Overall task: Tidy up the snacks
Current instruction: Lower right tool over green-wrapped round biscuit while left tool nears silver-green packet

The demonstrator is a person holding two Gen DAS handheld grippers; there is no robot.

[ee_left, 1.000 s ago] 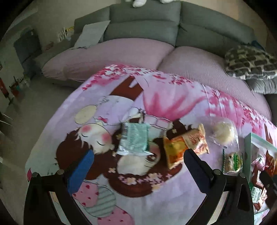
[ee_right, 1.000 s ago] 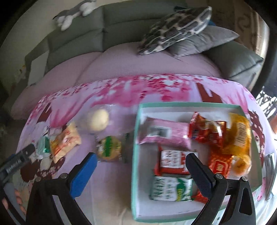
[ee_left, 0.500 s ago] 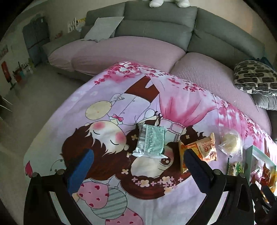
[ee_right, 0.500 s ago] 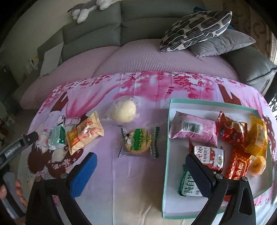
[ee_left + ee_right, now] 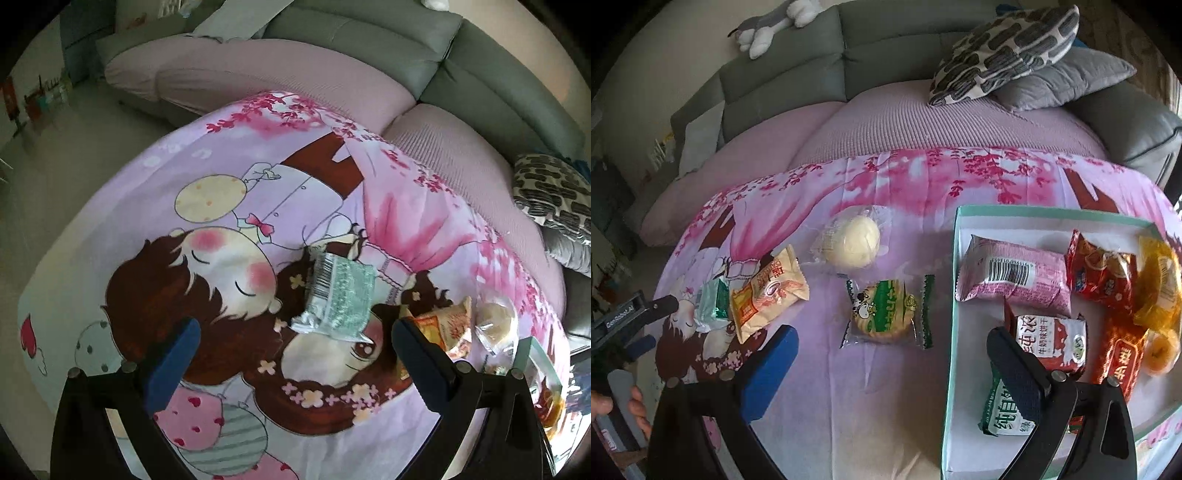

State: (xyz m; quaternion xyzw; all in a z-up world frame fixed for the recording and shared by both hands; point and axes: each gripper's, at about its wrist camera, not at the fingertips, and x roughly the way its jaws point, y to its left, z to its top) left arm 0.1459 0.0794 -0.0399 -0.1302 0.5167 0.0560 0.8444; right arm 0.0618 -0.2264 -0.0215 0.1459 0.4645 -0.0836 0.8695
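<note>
On the table covered with a pink and lilac cartoon cloth [image 5: 886, 387], four wrapped snacks lie outside the shallow white box with the mint-green rim [image 5: 955, 295]. Several packets are already inside the box, so I judge that the sorting is more than half done.

The left gripper [image 5: 295, 354] hangs above the pale green foil packet with a barcode [image 5: 338, 291]. Its blue-padded jaws stand wide apart and hold nothing, and the packet lies just ahead of the gap between them. The right gripper [image 5: 890, 354] is also wide apart and empty. It is over the round biscuit in clear wrap with green ends [image 5: 886, 310], which lies just beside the left wall of the box.

The step in hand seems to be the choice of the next snack. I think the next move is to lower one gripper until the jaws stand on both sides of a packet, close them gently, and carry it into a free place in the box.

The orange and cream snack bag [image 5: 768, 295] overlaps the green foil packet, so it may slide when the packet is lifted. The pale round bun in clear film [image 5: 851, 242] lies apart, further back.

In the left view, the right jaw hides part of the orange bag and the box is cut off at the edge. In the right view, the right jaw covers part of the green and white packet [image 5: 1001, 410] in the box. The small print on the wrappers I cannot read.
</note>
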